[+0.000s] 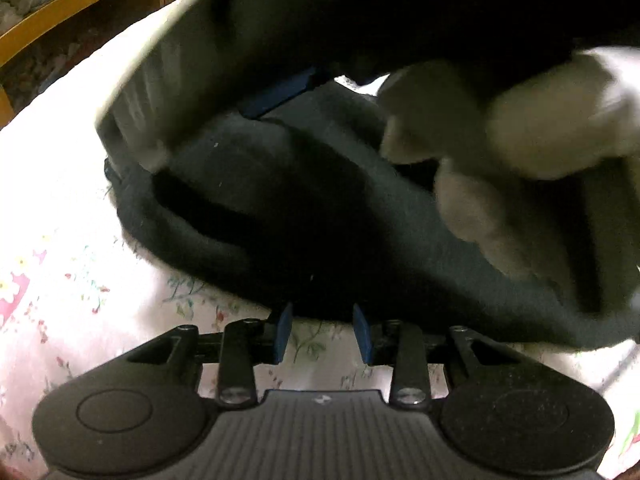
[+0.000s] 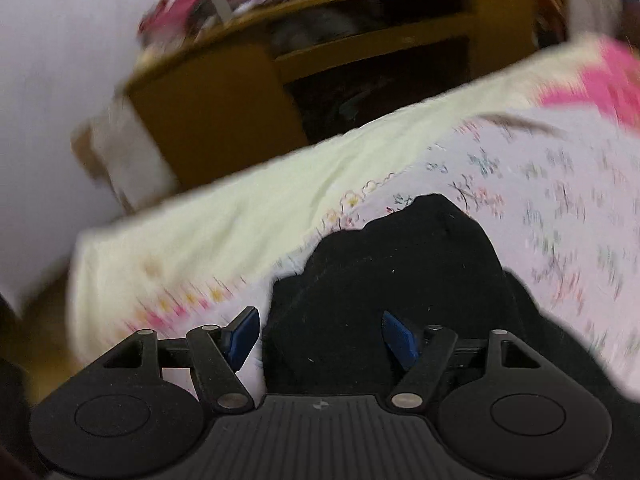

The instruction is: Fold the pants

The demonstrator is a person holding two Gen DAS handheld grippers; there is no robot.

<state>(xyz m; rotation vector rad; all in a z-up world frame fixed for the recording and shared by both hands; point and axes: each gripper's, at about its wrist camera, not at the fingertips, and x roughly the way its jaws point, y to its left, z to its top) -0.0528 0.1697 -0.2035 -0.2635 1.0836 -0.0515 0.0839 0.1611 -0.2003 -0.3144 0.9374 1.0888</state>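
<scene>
Black pants (image 1: 304,208) bunched in a loose heap on the flowered bedsheet (image 1: 60,264), nowhere near flat. Pale inner lining (image 1: 520,140) turned outward on one side, a thick rolled edge curling along the near left. No clean crease anywhere, so by the look of it very little of the folding done: probably spreading and straightening first, then the actual folds all left to do. Left gripper (image 1: 323,334) low over the sheet, pointed at the near edge of the heap, blue fingertips (image 1: 284,332) apart with only flowered sheet showing between them, the cloth lying just past the tips; released, grasping nothing. Further back in the left wrist view, a blue strip (image 1: 280,94) showing under the lifted dark cloth, possibly a finger of the other tool, too blurred to say. Right gripper (image 2: 320,338) angled down over the pants (image 2: 400,272), fingers spread wide, dark cloth mounded in the gap and running under the tool's body; not squeezing it, so released as well, though whether the cloth touches either pad cannot be told. Right wrist view heavily smeared, suggesting fast motion. Beyond the bed edge, a wooden shelf unit (image 2: 224,112) with dark compartments, well apart from the pants. Next grasp probably best taken at the waistband or a hem, once found in the tangle.
</scene>
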